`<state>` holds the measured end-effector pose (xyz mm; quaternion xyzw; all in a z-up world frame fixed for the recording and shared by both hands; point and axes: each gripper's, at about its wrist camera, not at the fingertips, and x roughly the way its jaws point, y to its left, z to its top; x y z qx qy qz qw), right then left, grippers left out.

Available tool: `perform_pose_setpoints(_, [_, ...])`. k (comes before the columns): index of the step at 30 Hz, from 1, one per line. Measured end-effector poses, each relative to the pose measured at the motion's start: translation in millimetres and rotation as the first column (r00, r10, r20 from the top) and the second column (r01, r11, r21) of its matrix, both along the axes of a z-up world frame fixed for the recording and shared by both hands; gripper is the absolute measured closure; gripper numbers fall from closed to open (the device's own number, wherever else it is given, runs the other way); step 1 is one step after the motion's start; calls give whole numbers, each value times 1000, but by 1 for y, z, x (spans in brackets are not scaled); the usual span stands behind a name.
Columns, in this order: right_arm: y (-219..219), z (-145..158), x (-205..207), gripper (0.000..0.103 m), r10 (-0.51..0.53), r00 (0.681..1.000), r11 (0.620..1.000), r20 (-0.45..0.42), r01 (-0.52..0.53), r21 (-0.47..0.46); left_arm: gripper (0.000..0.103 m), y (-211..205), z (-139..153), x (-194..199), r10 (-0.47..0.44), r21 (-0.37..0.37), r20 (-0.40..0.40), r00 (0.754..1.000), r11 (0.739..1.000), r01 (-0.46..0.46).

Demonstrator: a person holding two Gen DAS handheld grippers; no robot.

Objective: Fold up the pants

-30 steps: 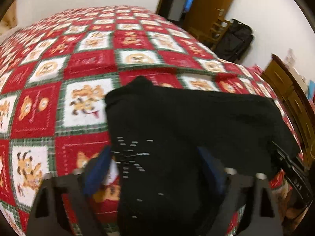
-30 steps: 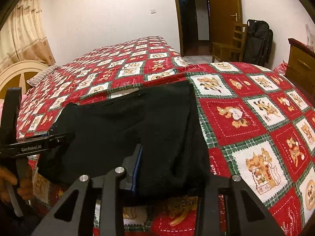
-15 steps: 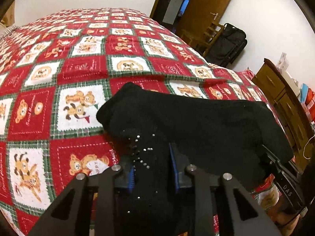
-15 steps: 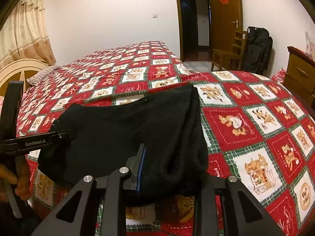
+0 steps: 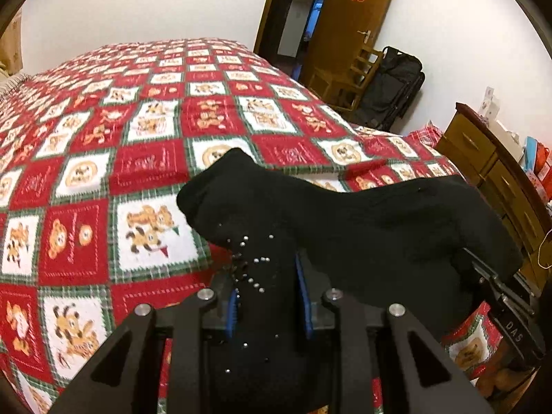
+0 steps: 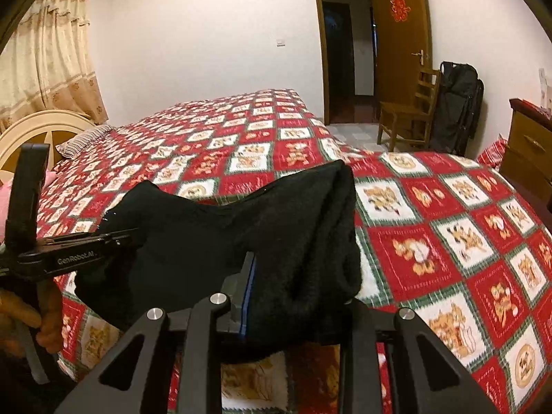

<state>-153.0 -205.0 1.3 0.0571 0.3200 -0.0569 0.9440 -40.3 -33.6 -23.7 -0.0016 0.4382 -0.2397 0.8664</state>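
Left gripper (image 5: 267,293) and right gripper (image 6: 296,296), jaws just drawn in, each pinch a near corner of the black pants (image 5: 345,220), whose long axis spans between them above the bed's (image 5: 148,158) near edge, far edge apparently on the quilt.

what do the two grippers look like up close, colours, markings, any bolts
Both are matte black. The left gripper has angular linkage arms with triangular cut-outs, round silver bolts at the pivots, and blue pads lining its fingers. The right gripper is built the same, with one blue pad edge showing. Seen side-on, the left gripper's body carries white "GenRobot.AI" lettering; the right one's shows white letters "DAS".
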Motion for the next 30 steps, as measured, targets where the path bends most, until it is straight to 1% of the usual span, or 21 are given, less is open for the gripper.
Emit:
perform_pose_setpoints(8, [15, 16, 20, 76, 42, 998, 999, 40, -41, -22, 75, 10, 12, 14, 45, 11, 52, 998, 999, -45])
perform_pose_setpoints(14, [19, 23, 32, 76, 51, 997, 998, 50, -50, -28, 75, 17, 15, 24, 63, 5, 54, 997, 998, -63])
perform_pose_setpoints(20, [24, 23, 45, 76, 59, 997, 998, 44, -58, -26, 75, 20, 17, 31, 77, 5, 61, 995, 997, -77])
perform_pose_setpoints(30, [46, 21, 76, 76, 125, 991, 992, 38, -124, -24, 75, 43, 15, 48, 138, 13, 58, 989, 990, -139])
